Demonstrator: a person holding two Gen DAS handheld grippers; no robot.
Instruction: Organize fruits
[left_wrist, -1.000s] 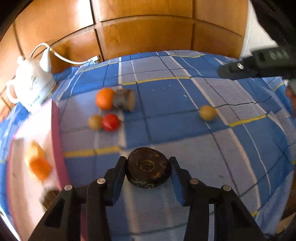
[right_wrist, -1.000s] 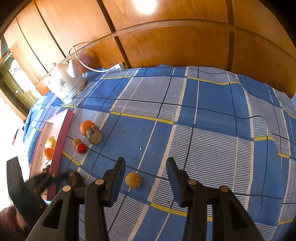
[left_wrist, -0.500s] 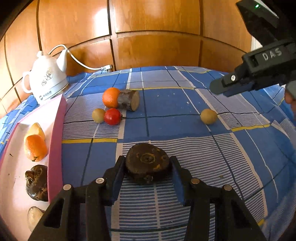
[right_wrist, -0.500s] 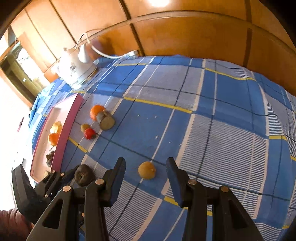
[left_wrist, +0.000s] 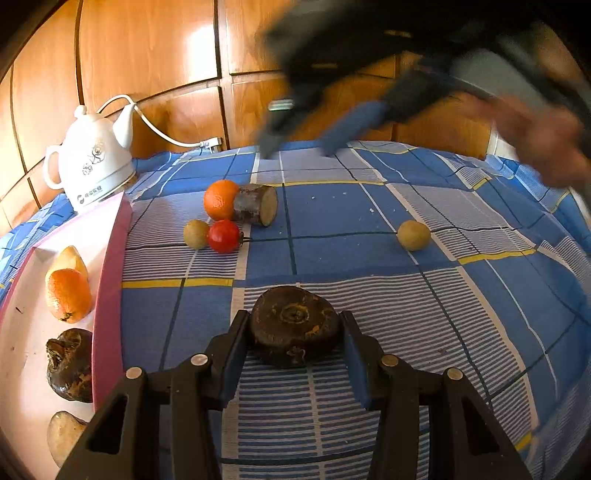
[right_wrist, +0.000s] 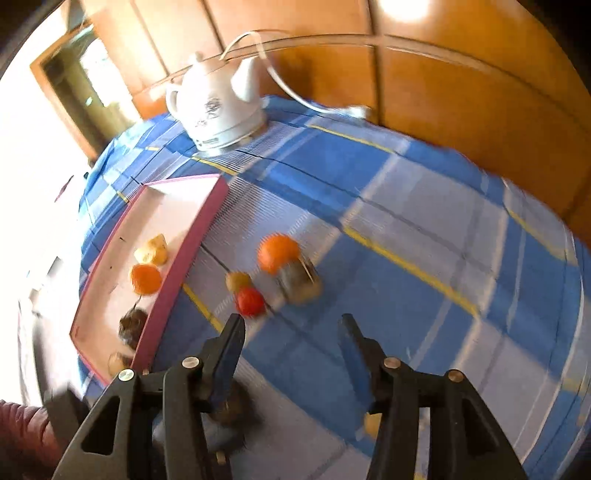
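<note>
Left tool (left_wrist: 293, 334) clenched on the dark fruit (left_wrist: 293, 326) right of the pink tray (left_wrist: 110, 295); right tool (right_wrist: 291, 338) released; next, presumably trayward.

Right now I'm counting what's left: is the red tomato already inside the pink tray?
No, the red tomato lies on the blue cloth, outside the pink tray.
</note>
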